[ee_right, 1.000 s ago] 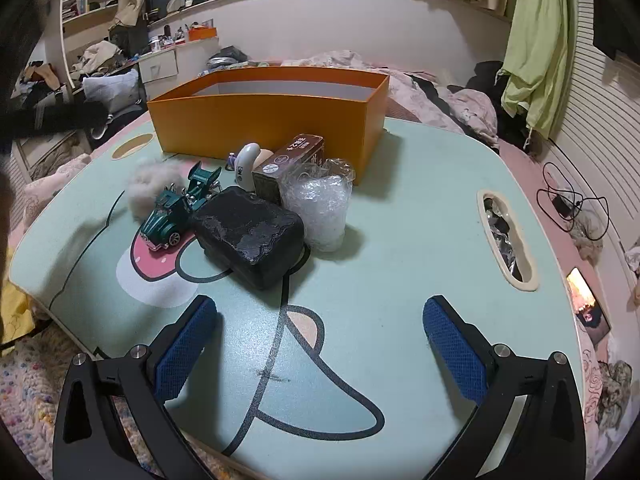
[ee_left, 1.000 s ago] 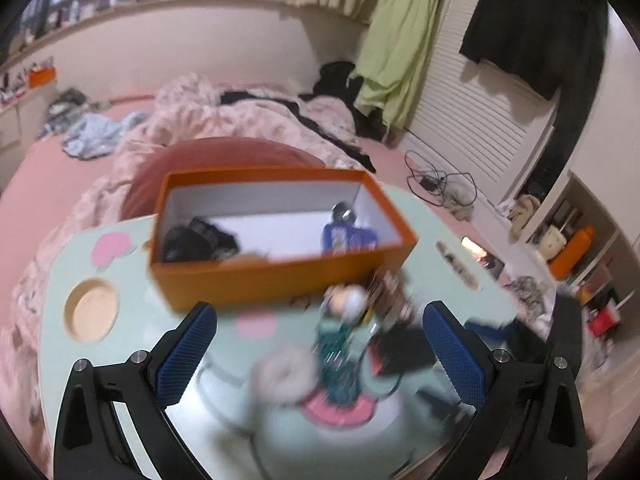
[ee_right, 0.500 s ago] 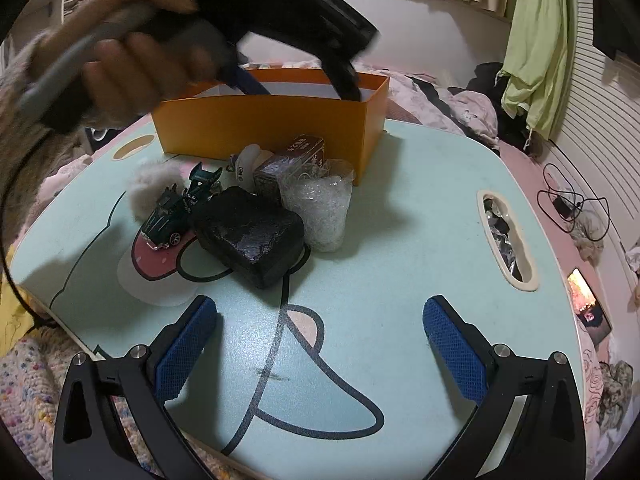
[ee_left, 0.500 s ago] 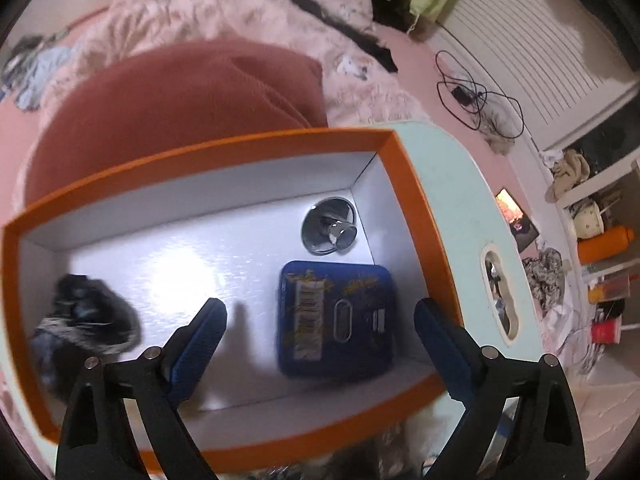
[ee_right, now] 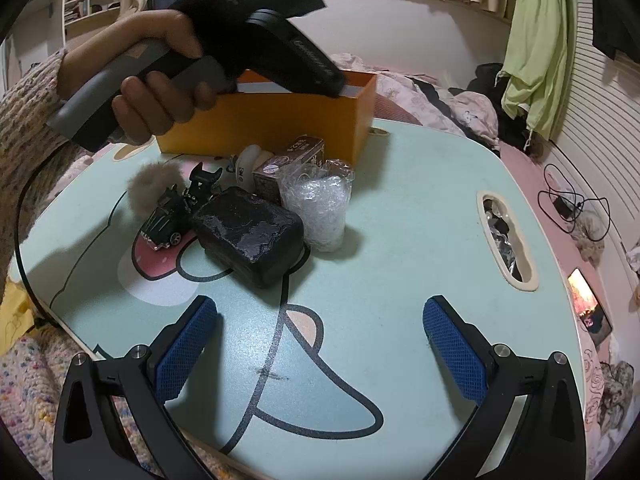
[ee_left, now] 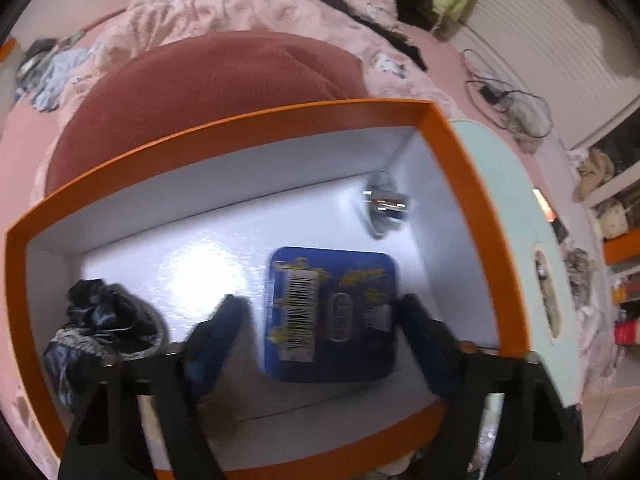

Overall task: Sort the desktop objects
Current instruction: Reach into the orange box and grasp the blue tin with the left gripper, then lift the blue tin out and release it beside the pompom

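Orange box: left gripper inside, fingers apart.

Pink rumpled bedding, green garment hanging, cables on floor.

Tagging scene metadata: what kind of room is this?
Most likely a lived-in bedroom. A rumpled pink quilt lies on a bed behind the mint cartoon-print table, clothes hang by the wall, and charger cables trail on the floor.

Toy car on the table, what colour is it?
Dark green toy car, clearest in the right wrist view.
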Tool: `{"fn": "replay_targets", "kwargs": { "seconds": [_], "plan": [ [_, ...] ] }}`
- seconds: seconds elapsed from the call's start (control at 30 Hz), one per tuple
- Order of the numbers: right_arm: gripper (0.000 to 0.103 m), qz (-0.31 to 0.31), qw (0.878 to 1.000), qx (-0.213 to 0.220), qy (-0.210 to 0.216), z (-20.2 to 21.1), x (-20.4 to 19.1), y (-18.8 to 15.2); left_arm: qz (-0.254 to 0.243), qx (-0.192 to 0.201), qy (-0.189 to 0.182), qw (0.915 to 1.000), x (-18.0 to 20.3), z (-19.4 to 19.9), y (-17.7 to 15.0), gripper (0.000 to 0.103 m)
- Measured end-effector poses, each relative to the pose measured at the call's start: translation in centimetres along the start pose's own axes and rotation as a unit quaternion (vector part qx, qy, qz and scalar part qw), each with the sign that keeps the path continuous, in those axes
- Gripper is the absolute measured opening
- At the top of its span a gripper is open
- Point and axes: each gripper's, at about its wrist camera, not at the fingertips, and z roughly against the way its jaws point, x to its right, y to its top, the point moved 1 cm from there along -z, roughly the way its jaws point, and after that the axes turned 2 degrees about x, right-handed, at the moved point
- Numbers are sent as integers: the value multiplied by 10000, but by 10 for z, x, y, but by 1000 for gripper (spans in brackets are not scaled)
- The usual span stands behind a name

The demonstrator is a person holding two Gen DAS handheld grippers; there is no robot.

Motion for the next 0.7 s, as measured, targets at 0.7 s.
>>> {"fn": "replay_targets", "kwargs": {
  "seconds": [0.7],
  "plan": [
    [103, 1, 10000, 7, -4, 1, 0, 0, -339, 1726, -778, 9813, 11, 128, -90, 66]
  ]
}}
